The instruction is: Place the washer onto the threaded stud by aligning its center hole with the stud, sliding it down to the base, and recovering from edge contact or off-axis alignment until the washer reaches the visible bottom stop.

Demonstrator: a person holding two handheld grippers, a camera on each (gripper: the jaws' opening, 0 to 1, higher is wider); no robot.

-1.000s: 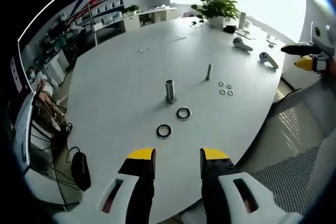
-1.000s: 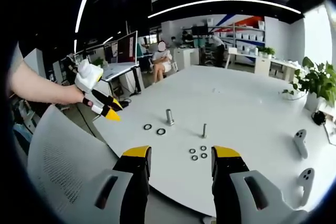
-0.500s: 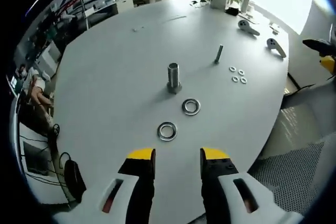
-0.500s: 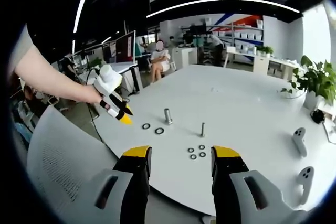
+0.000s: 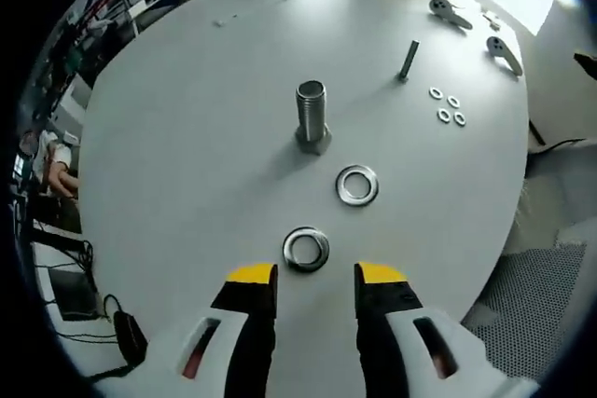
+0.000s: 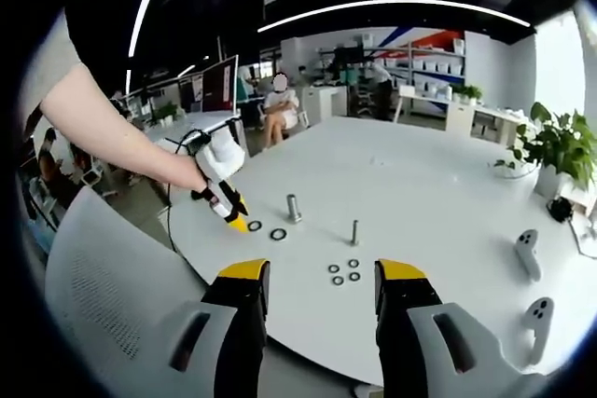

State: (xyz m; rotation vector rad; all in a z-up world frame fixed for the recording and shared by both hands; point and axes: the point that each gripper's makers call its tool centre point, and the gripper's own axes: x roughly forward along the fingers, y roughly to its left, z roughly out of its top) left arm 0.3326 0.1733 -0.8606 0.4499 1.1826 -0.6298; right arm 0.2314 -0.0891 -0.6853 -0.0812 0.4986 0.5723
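My left gripper [image 5: 315,275] jaws apart, nothing between. Nearest washer [image 5: 306,249] flat on table [image 5: 187,156], just ahead of the tips, untouched. Second washer [image 5: 357,185] beyond, near threaded stud [image 5: 312,116]. My right gripper [image 6: 318,271] jaws apart too, well back from table.

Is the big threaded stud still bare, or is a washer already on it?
Bare. In the left gripper view the threaded stud stands upright with nothing round it; both large washers lie flat on the table.
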